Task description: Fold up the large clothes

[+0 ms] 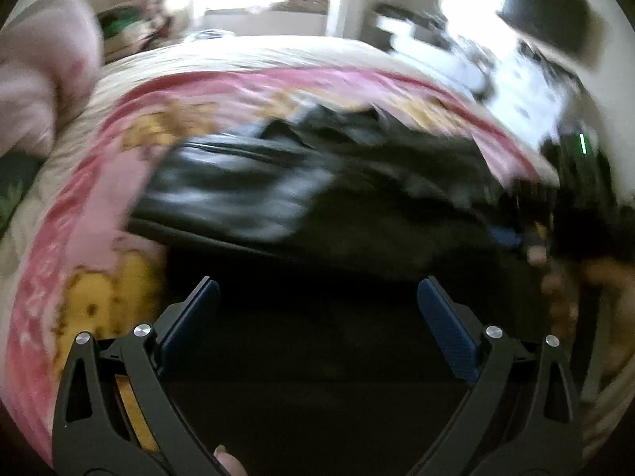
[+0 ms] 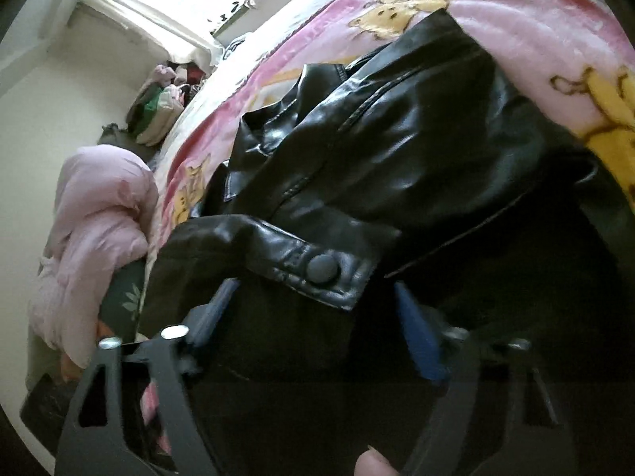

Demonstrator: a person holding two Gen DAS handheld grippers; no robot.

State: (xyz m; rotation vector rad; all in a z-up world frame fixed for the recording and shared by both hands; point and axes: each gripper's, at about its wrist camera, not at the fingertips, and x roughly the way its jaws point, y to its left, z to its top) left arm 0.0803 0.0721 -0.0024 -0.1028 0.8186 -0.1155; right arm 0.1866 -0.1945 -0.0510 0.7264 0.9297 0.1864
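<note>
On the pink cartoon-printed fleece blanket (image 2: pixel 555 39) covering the bed, a glossy black leather jacket (image 2: pixel 416 150) is spread, partly doubled over, with its snap-buttoned cuff tab (image 2: pixel 321 269) lying nearest the right gripper (image 2: pixel 317 341). That gripper's blue-padded fingers (image 2: pixel 416 337) are held wide apart around dark jacket material, which is not seen to be clamped. The left gripper (image 1: pixel 317 317) is likewise held wide open above the jacket's near edge, with nothing held; that view is blurred. For a clean fold, the cuff should be pinched squarely behind the stiff tab, and the opposite edge taken level by the left gripper. Slippery leather is judged likely to slide, so a deep, firm bite is advised.
</note>
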